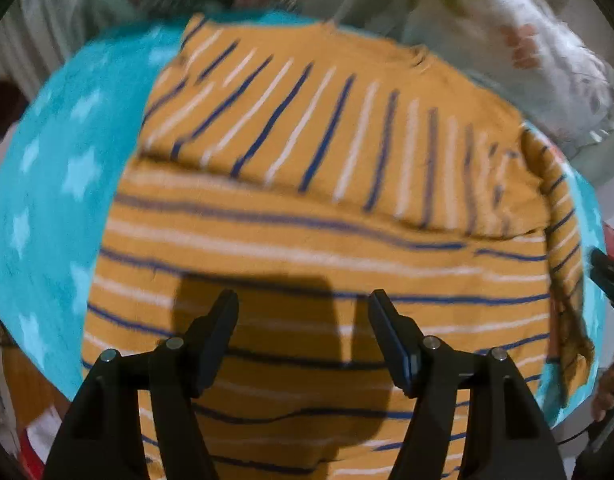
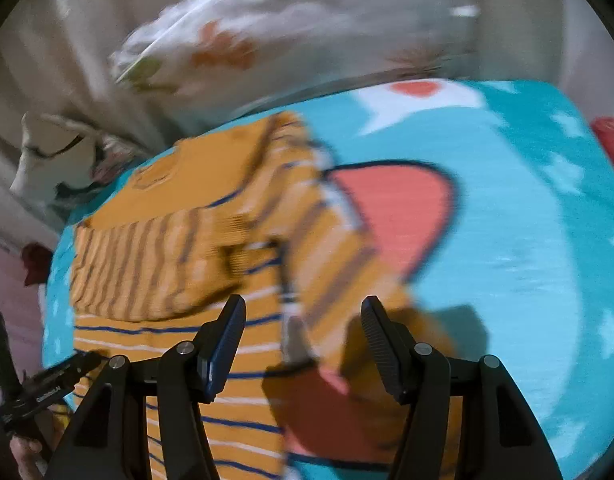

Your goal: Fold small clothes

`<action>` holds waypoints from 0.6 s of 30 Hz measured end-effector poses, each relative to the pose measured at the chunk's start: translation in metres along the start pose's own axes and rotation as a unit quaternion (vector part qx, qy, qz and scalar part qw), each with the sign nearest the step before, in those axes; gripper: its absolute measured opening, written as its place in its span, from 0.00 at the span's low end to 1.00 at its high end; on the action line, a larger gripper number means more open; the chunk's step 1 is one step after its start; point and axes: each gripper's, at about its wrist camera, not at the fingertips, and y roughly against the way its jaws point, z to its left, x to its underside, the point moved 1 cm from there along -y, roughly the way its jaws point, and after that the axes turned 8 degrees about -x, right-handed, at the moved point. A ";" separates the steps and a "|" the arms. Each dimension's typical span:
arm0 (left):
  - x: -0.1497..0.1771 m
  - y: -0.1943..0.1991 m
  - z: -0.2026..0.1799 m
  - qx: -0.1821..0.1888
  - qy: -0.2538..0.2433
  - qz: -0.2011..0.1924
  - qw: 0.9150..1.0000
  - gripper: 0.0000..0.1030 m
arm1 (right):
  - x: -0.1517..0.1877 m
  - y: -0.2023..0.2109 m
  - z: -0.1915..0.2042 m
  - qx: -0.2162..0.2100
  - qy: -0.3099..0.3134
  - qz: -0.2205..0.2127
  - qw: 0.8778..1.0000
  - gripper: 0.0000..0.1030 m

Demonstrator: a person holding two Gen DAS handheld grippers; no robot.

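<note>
Left wrist view: the left hand-held gripper (image 1: 303, 312) hangs over the striped orange garment (image 1: 307, 240), its jaws apart with nothing between them, only their shadow on the cloth below. The garment lies spread on a turquoise star-patterned blanket (image 1: 59, 184). 1 fold looks done: a flap with stripes running lengthwise is laid across the upper body, its edge crossing the sideways stripes of the layer beneath. On the picture's right side a narrow strip of the same cloth stands ruffled along the garment's edge, not yet laid flat. Light, blurred bedding lies beyond the blanket.

Right wrist view: the right hand-held gripper (image 2: 303, 320) also has its jaws apart and empty, poised above the loose sleeve-like part (image 2: 339, 240) that trails off the garment's side onto the blanket's red and white cartoon print (image 2: 391, 208). The folded flap (image 2: 147, 264) shows at the picture's left, lying on the body. The left hand-held gripper's tip (image 2: 67, 372) appears at the lower left edge.

Judged from this, the folding is roughly midway: 1 side is turned in, the other side is still to be brought over, and then the body needs halving. Motion blur hides finer creases.
</note>
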 end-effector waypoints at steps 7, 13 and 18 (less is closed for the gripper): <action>-0.001 0.000 0.004 0.026 0.022 0.004 0.999 0.64 | 0.037 0.051 -0.090 0.081 -0.080 -0.006 0.993 0.69; -0.010 0.009 -0.030 0.073 0.001 0.004 0.997 0.64 | 0.080 0.042 -0.089 0.103 -0.046 0.034 0.993 0.70; -0.010 0.017 -0.051 0.086 -0.028 -0.001 0.996 0.64 | 0.077 0.034 -0.073 0.100 -0.010 0.042 0.994 0.23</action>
